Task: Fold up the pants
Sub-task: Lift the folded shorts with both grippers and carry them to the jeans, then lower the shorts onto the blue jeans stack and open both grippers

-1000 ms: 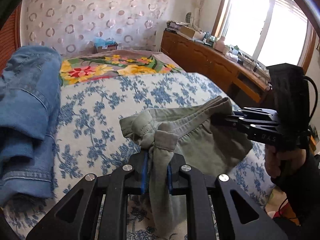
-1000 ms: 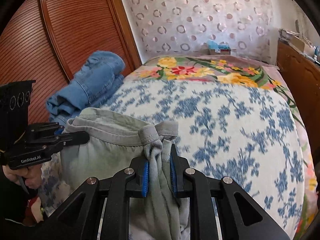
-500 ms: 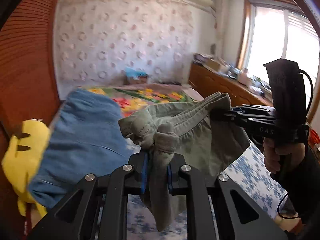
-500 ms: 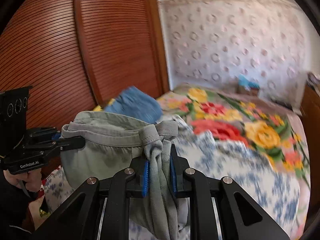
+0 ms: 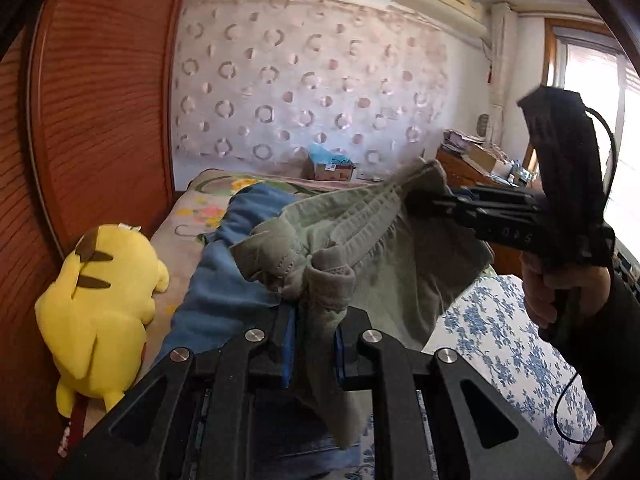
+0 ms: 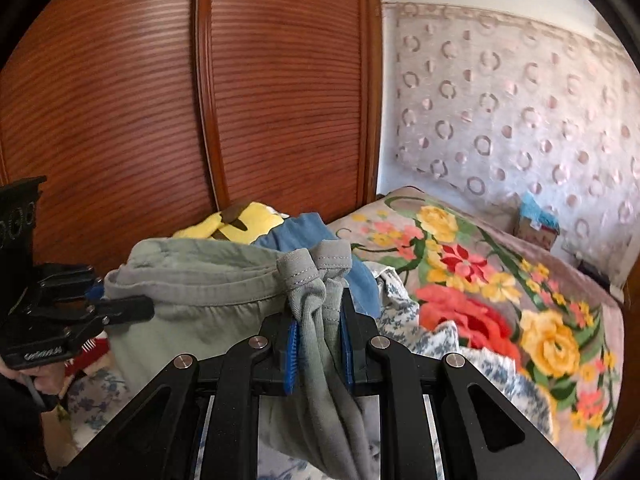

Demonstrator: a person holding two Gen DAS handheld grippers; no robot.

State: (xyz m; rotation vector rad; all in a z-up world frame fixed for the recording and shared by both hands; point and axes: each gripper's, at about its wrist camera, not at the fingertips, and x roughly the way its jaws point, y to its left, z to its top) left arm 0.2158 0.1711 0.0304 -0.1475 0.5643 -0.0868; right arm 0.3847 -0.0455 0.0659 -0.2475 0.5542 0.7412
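Observation:
Grey-green pants [image 5: 384,256] hang in the air between both grippers, held at the waistband. My left gripper [image 5: 314,340] is shut on one bunched end of the waistband. My right gripper [image 6: 318,350] is shut on the other end [image 6: 316,280]. In the left wrist view the right gripper [image 5: 424,200] grips the far corner; in the right wrist view the left gripper [image 6: 132,308] pinches the pants' [image 6: 200,280] left edge. The legs hang down out of sight below the jaws.
Folded blue jeans [image 5: 224,280] lie on the bed just behind the pants, beside a yellow plush toy [image 5: 100,300] against the wooden wardrobe [image 6: 160,100]. The bed has a flowered blanket [image 6: 500,300] and blue-patterned sheet [image 5: 500,340]. A dresser [image 5: 480,168] stands at right.
Both grippers have lifted the pants and swung left toward the wardrobe; the jeans and plush toy now lie right behind them. Both grips are unchanged.

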